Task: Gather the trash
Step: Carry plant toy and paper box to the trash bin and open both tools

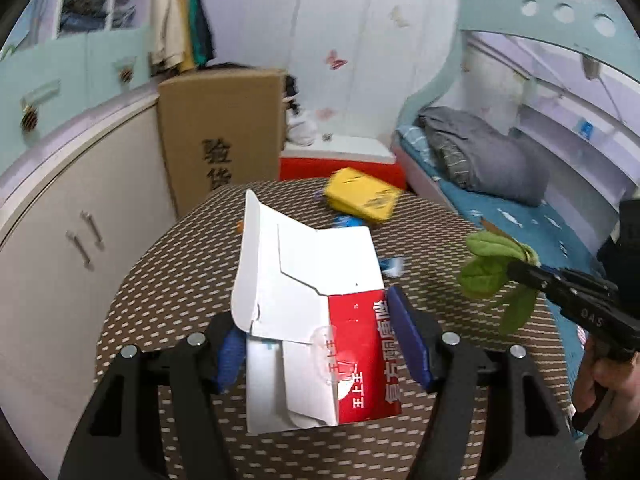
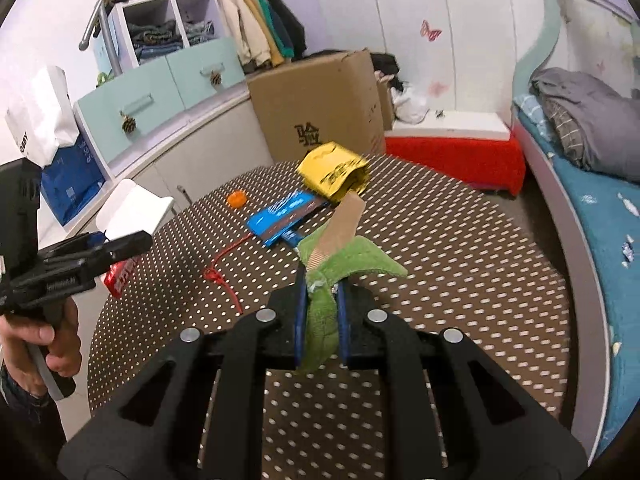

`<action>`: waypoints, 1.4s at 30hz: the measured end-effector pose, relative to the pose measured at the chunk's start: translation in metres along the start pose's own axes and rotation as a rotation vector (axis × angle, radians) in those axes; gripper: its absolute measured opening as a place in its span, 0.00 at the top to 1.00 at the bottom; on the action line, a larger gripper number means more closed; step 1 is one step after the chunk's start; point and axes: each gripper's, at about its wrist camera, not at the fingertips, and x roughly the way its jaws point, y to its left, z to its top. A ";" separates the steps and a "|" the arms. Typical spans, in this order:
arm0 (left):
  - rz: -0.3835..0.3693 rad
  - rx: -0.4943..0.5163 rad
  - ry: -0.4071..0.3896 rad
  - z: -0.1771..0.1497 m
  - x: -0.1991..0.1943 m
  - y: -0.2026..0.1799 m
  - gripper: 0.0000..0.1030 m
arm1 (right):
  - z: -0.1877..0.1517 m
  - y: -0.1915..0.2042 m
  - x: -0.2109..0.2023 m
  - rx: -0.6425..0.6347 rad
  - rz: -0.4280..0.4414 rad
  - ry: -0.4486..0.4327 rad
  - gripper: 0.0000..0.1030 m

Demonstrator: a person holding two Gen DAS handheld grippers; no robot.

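My left gripper is shut on a red and white carton with its white flap open, held above the round dotted table. It also shows at the left of the right wrist view. My right gripper is shut on a green cloth piece with a brown cardboard strip sticking out of it, above the table; the cloth also shows in the left wrist view. A yellow packet, a blue wrapper, an orange cap and a red string lie on the table.
A big cardboard box stands behind the table beside a red and white box. A cabinet with drawers runs along the left. A bed with a grey blanket is on the right.
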 end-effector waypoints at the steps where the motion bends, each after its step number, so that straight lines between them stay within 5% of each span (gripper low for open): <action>1: -0.021 0.012 -0.006 0.002 -0.001 -0.013 0.38 | 0.002 -0.005 -0.008 0.007 0.000 -0.013 0.87; 6: -0.119 0.067 -0.011 0.009 0.004 -0.070 0.37 | 0.010 -0.046 -0.057 0.065 -0.016 -0.082 0.87; 13: -0.266 0.148 0.003 0.012 0.021 -0.167 0.37 | -0.014 -0.131 -0.103 0.190 -0.149 -0.094 0.87; 27: -0.414 0.247 0.127 -0.016 0.072 -0.292 0.37 | -0.168 -0.303 -0.031 0.566 -0.286 0.255 0.85; 29: -0.421 0.267 0.145 -0.021 0.078 -0.306 0.37 | -0.191 -0.321 -0.013 0.623 -0.287 0.328 0.72; 30: -0.425 0.274 0.153 -0.023 0.080 -0.311 0.37 | -0.199 -0.327 -0.009 0.648 -0.296 0.340 0.48; 31: -0.433 0.285 0.169 -0.026 0.085 -0.318 0.37 | -0.205 -0.330 -0.008 0.658 -0.307 0.342 0.37; 35: -0.448 0.321 0.214 -0.038 0.100 -0.343 0.37 | -0.219 -0.341 -0.024 0.725 -0.334 0.297 0.27; 42: -0.467 0.405 0.300 -0.062 0.123 -0.390 0.37 | -0.194 -0.342 -0.099 0.748 -0.387 0.053 0.17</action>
